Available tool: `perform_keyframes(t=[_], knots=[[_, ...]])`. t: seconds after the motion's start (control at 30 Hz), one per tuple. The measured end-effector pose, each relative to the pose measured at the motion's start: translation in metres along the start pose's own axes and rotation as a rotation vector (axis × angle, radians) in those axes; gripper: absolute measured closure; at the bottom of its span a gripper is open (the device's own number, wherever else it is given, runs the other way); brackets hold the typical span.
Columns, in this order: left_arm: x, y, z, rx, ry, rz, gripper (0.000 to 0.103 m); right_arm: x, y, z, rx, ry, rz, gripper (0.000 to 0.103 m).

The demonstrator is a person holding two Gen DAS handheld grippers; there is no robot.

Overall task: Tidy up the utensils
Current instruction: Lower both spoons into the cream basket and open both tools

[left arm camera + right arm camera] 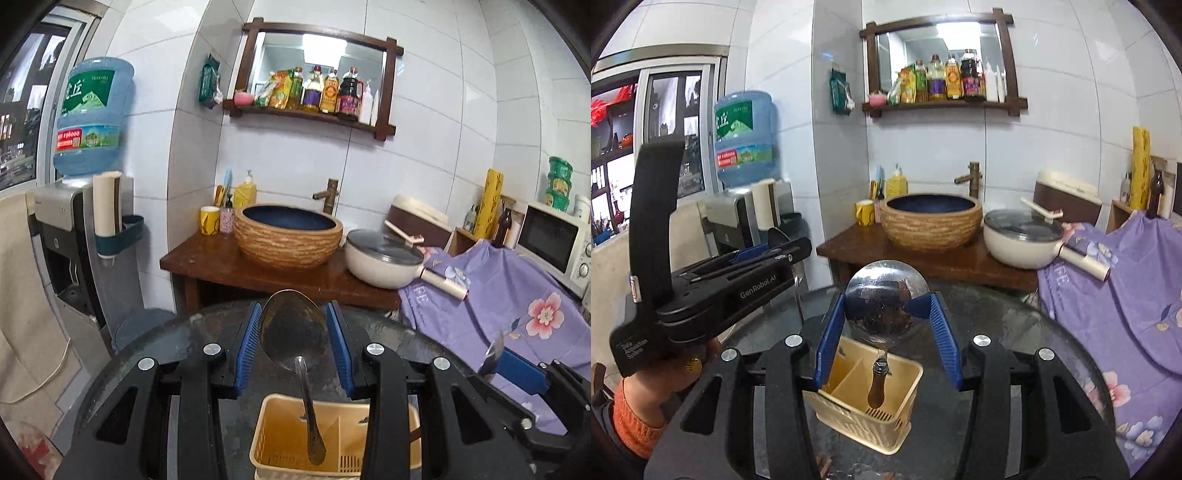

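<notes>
My left gripper (pixel 293 343) is shut on the bowl of a dark metal spoon (pixel 291 332), whose handle hangs down into a beige plastic utensil basket (pixel 273 428) on the dark round table. My right gripper (pixel 888 325) is shut on the bowl of a shiny metal ladle (pixel 886 299); its wooden handle hangs down into the same beige basket (pixel 849 410). The left gripper also shows at the left of the right wrist view (pixel 783 251), and the right gripper's blue finger at the right of the left wrist view (pixel 517 369).
The basket sits on a dark round glass table (pixel 1015 325). Behind are a wooden counter with a basin (pixel 288 236) and a lidded cream pan (pixel 384 258), a purple floral cloth (pixel 517 302), a microwave (pixel 554 240) and a water dispenser (pixel 81 221).
</notes>
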State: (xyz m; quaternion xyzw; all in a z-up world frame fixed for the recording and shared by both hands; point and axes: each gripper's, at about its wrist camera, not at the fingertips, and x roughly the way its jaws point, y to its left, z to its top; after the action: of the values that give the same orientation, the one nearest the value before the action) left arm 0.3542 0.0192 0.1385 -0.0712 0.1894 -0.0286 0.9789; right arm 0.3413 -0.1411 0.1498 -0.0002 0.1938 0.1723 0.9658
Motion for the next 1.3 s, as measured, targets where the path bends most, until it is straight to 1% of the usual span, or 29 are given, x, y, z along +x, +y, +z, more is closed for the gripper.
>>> perform_keyframes(t=[0.13, 0.3, 0.47, 0.67, 0.77, 0.83, 0.9, 0.93, 1.0, 1.13, 1.2, 1.27, 1.3], knots=[[0.011, 0.003, -0.019, 0.014, 0.034, 0.011, 0.067, 0.016, 0.0, -0.022, 0.0, 0.03, -0.001, 0.055], [0.021, 0.008, -0.037, 0.029, 0.071, 0.01, 0.067, 0.024, 0.003, -0.042, -0.026, 0.046, 0.0, 0.055], [0.026, 0.013, -0.048, 0.035, 0.094, 0.014, 0.067, 0.03, 0.004, -0.058, -0.036, 0.069, -0.005, 0.055], [0.026, 0.009, -0.055, 0.066, 0.102, 0.001, 0.067, 0.028, 0.006, -0.062, -0.062, 0.049, -0.009, 0.055], [0.028, 0.011, -0.056, 0.039, 0.117, -0.02, 0.066, 0.027, 0.006, -0.062, -0.068, 0.043, -0.014, 0.055], [0.028, 0.015, -0.056, 0.019, 0.118, -0.026, 0.062, 0.028, 0.004, -0.063, -0.066, 0.038, -0.025, 0.055], [0.024, 0.018, -0.055, 0.003, 0.105, -0.029, 0.052, 0.027, 0.002, -0.065, -0.062, 0.033, -0.03, 0.053], [0.022, 0.019, -0.055, -0.003, 0.098, -0.032, 0.049, 0.027, 0.0, -0.065, -0.061, 0.032, -0.034, 0.052], [0.016, 0.021, -0.053, -0.02, 0.08, -0.038, 0.043, 0.025, -0.001, -0.066, -0.054, 0.024, -0.035, 0.038], [0.002, 0.029, -0.049, -0.067, 0.053, -0.061, 0.035, 0.021, -0.003, -0.064, -0.044, 0.007, -0.04, 0.037], [-0.007, 0.033, -0.051, -0.082, 0.046, -0.06, 0.026, 0.016, -0.004, -0.064, -0.043, -0.001, -0.045, 0.032], [-0.017, 0.038, -0.054, -0.093, 0.045, -0.04, 0.016, 0.009, -0.003, -0.065, -0.049, -0.015, -0.063, 0.027], [-0.02, 0.04, -0.055, -0.096, 0.048, -0.037, 0.013, 0.002, -0.003, -0.066, -0.053, -0.031, -0.08, 0.026]])
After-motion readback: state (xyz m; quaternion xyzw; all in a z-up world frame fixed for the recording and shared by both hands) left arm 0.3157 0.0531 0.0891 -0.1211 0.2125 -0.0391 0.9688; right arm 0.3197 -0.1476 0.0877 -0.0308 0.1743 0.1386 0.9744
